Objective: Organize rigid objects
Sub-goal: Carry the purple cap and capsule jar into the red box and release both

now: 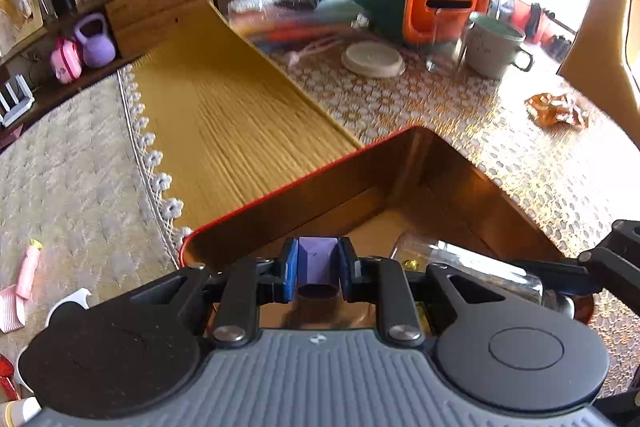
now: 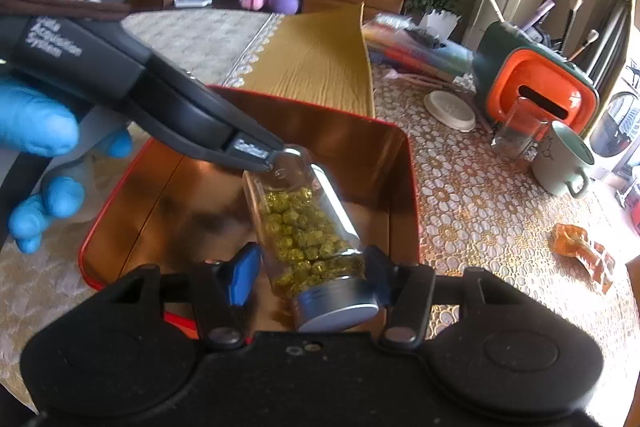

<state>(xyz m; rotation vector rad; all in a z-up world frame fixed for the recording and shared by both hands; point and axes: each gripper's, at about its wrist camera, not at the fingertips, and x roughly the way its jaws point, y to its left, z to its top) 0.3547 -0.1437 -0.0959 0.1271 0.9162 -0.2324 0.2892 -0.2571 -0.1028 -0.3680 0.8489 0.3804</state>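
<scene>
We hold our left claw clamped tight on a small purple block above the red-rimmed tin on the table; our right claw grips a glass jar of yellow-green pellets, half spread, tilted over the tin with its metal lid toward us; the left claw's tip touches the jar's far end.

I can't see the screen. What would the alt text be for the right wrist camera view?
The right gripper holds a clear jar of small golden balls, silver lid toward the camera, over an open red-rimmed tin box. The left gripper, held by a blue-gloved hand, reaches in beside the jar's far end. A mug stands on the patterned tablecloth.
</scene>
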